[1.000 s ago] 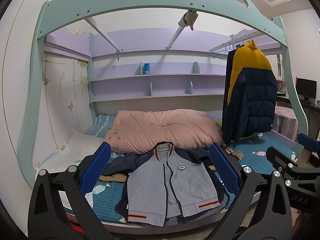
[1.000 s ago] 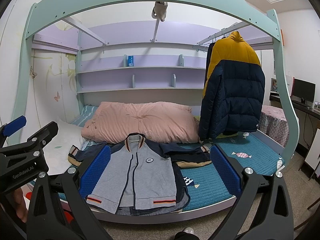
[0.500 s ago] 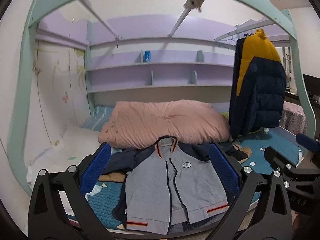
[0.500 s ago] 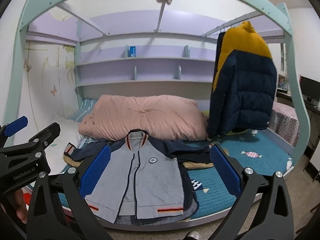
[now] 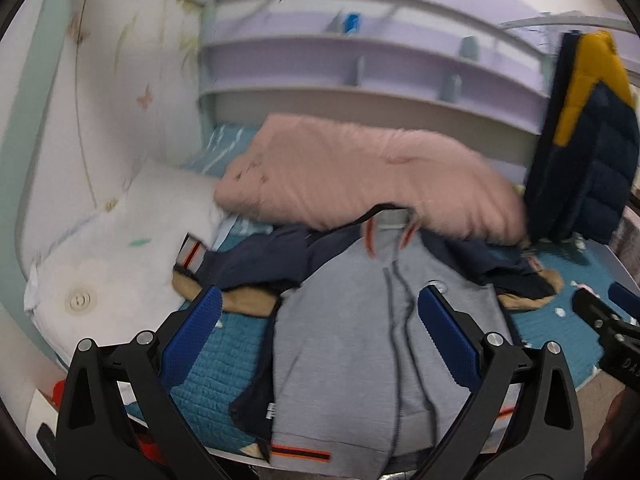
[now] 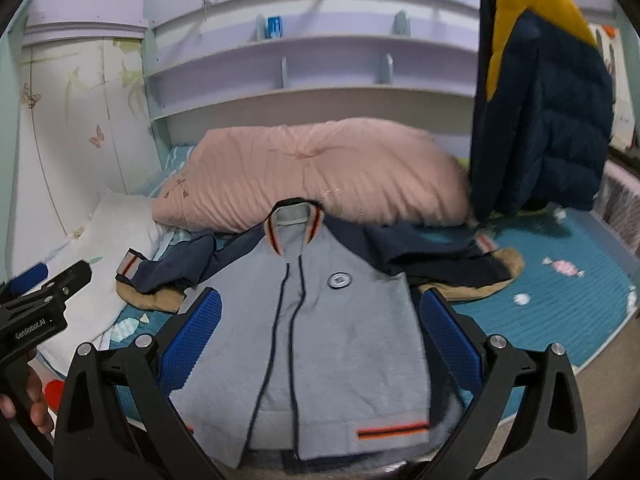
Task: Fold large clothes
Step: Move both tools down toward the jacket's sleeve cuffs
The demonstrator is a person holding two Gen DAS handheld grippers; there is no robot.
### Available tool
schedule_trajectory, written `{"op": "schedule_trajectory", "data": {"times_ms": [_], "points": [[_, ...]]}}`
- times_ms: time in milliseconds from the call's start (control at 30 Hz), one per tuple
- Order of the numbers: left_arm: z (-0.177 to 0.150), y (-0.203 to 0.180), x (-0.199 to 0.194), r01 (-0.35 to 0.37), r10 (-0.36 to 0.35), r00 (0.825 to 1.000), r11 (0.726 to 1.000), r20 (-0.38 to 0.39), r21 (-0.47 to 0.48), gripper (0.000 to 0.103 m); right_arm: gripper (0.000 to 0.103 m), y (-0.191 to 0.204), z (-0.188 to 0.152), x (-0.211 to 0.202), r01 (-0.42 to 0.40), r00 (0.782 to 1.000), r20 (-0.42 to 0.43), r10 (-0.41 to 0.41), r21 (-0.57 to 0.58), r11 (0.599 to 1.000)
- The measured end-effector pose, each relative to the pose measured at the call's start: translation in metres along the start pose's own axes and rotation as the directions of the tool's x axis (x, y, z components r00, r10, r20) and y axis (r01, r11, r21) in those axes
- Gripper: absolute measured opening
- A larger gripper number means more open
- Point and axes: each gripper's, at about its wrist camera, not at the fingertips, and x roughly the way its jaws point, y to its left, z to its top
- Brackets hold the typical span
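Observation:
A grey zip jacket (image 6: pixel 320 340) with navy sleeves and orange-striped collar lies front-up and spread flat on the teal bed mat (image 6: pixel 560 300); it also shows in the left wrist view (image 5: pixel 360 340). Its left sleeve (image 5: pixel 248 264) lies bunched toward the white pillow. My left gripper (image 5: pixel 320 336) is open and empty, hovering over the jacket's left side. My right gripper (image 6: pixel 320 328) is open and empty above the jacket's chest. The left gripper also shows at the left edge of the right wrist view (image 6: pixel 36 308).
A pink quilt (image 6: pixel 312 176) lies behind the jacket. A white pillow (image 5: pixel 108 264) sits at the left. A navy and yellow puffer coat (image 6: pixel 540 112) hangs at the right. Tan clothing (image 6: pixel 500 276) lies under the sleeves. Purple shelves (image 6: pixel 320 64) line the back wall.
Both grippers have moved forward and down toward the bed, so the jacket fills more of each view. Both stay open and empty. The jacket has not moved.

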Motion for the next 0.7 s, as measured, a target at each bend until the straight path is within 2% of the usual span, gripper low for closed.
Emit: {"op": "schedule_trajectory", "data": {"times_ms": [200, 333, 400, 467, 500, 567, 600, 633, 700], "points": [[0.002, 0.068, 0.072, -0.040, 0.033, 0.997, 0.994, -0.071, -0.105, 0.098, 0.096, 0.012, 0.000, 0.081, -0.045, 0.994, -0.103, 0.045, 0.001, 0.999], [0.004, 0.120, 0.124, -0.089, 0.065, 0.988, 0.982, -0.142, -0.166, 0.098, 0.096, 0.024, -0.006, 0.127, -0.074, 0.986, -0.151, 0.071, -0.018, 0.997], [0.005, 0.149, 0.153, -0.110, 0.074, 0.982, 0.973, -0.176, -0.204, 0.098, 0.091, 0.032, -0.011, 0.155, -0.095, 0.981, -0.175, 0.088, -0.031, 0.995], [0.005, 0.178, 0.183, -0.126, 0.070, 0.974, 0.958, -0.214, -0.258, 0.098, 0.075, 0.040, -0.014, 0.179, -0.116, 0.973, -0.204, 0.106, -0.035, 0.993], [0.006, 0.189, 0.191, -0.130, 0.069, 0.974, 0.949, -0.215, -0.286, 0.098, 0.071, 0.045, -0.017, 0.195, -0.135, 0.965, -0.232, 0.123, -0.035, 0.990], [0.009, 0.208, 0.212, -0.120, 0.055, 0.977, 0.942, -0.208, -0.314, 0.098, 0.052, 0.052, -0.022, 0.219, -0.165, 0.951, -0.269, 0.152, -0.028, 0.986], [0.010, 0.216, 0.224, -0.141, 0.071, 0.972, 0.938, -0.223, -0.316, 0.098, 0.045, 0.057, -0.025, 0.232, -0.182, 0.942, -0.290, 0.167, -0.024, 0.983], [0.011, 0.225, 0.238, -0.177, 0.101, 0.964, 0.934, -0.244, -0.312, 0.098, 0.033, 0.061, -0.026, 0.242, -0.196, 0.935, -0.304, 0.182, -0.018, 0.980], [0.013, 0.232, 0.256, -0.182, 0.105, 0.961, 0.938, -0.257, -0.295, 0.098, 0.032, 0.068, -0.031, 0.263, -0.230, 0.914, -0.344, 0.217, 0.003, 0.973]]}}
